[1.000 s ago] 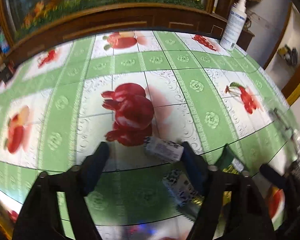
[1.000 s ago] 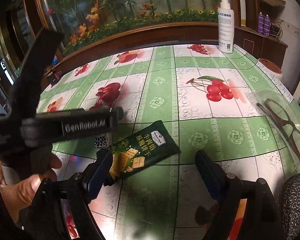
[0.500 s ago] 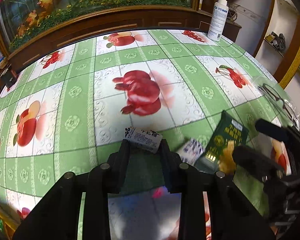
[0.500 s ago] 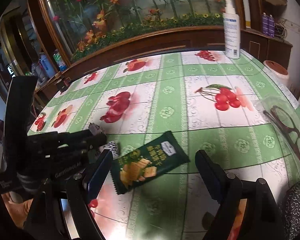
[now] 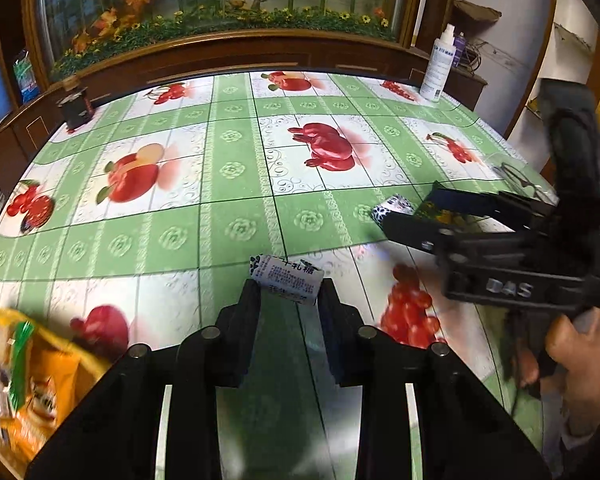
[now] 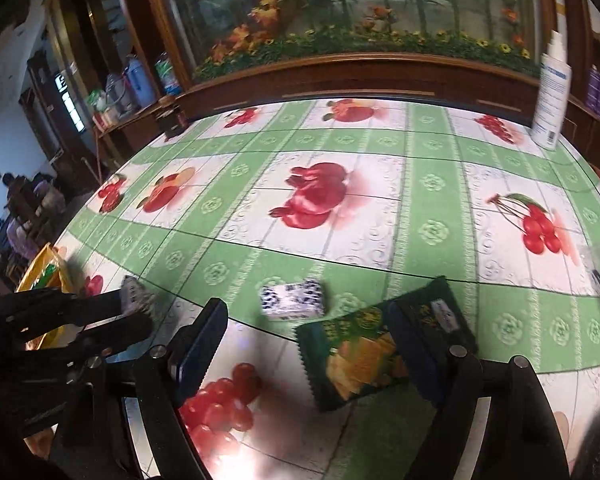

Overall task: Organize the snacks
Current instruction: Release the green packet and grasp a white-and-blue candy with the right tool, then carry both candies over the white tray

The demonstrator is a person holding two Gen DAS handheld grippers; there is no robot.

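Snacks lie close under both our hands. Our left hand-held gripper (image 5: 287,294) pinches a small white candy (image 5: 286,279) crosswise at its tips, above the desk (image 5: 228,184), with the yellow snack bag (image 5: 24,384) just off to its left and nearer than anything else. Our right hand-held gripper (image 6: 306,346), spread and closing, straddles one end of the green cracker packet (image 6: 364,348), pads not yet touching; its long axis runs slantwise across the jaws. Just beyond lies a second white candy (image 6: 293,299). We judge the bag is the left hand's next stop.
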